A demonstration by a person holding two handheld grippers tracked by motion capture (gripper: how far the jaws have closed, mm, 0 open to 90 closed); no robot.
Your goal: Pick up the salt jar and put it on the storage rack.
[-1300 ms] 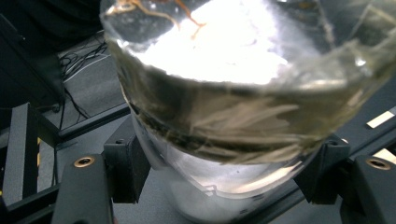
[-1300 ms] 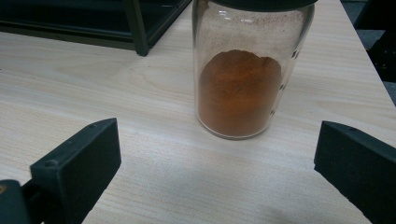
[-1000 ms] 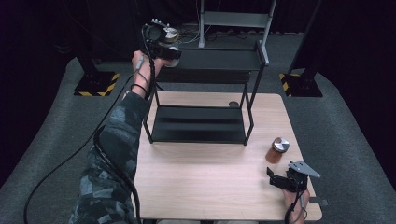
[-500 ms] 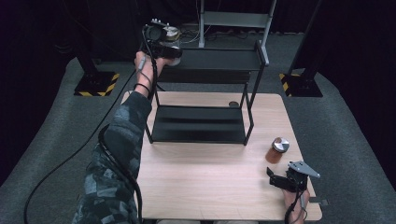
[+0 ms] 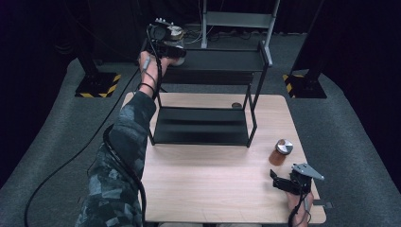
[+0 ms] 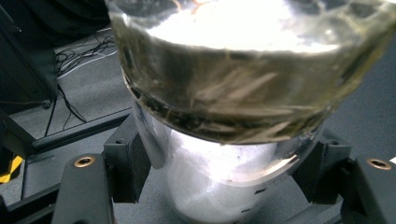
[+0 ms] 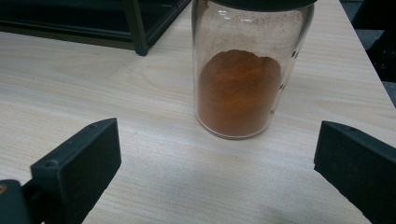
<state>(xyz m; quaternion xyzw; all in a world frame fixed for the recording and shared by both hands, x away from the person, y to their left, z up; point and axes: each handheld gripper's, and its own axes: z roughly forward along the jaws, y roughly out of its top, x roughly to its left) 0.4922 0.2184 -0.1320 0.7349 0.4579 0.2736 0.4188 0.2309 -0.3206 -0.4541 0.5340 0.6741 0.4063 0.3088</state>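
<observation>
Left claw [image 5: 176,41] is clamped on a glass jar [image 6: 224,116], raised at the left end of the rack's [image 5: 208,94] top shelf [image 5: 222,60]. In the left claw view both jaws press the jar's sides; the upper band of glass shows pale dried bits inside, the lower part glares white. Cannot tell whether the jar's base touches the shelf. To the claw's right the shelf runs bare to its far end rail; behind it is dark floor with cables.

Right claw [image 5: 289,182] is spread wide and empty, low over the tabletop [image 5: 213,189] near the front right corner. The tabletop's right edge is near on the claw's right side and the front edge is just behind it. A spice jar [image 7: 250,70] stands upright straight ahead of the jaws, between their lines but apart from both. It is clear glass with a dark lid in the right claw view, a silvery top [image 5: 284,146] in the high view, and orange-brown powder fills about the lower half. Bare wood lies left of this claw up to the rack's front right leg [image 7: 135,28]. Lower shelf [image 5: 201,125] is bare. A small dark round thing [image 5: 236,105] sits on the tabletop behind the rack; too small to tell what it is.
</observation>
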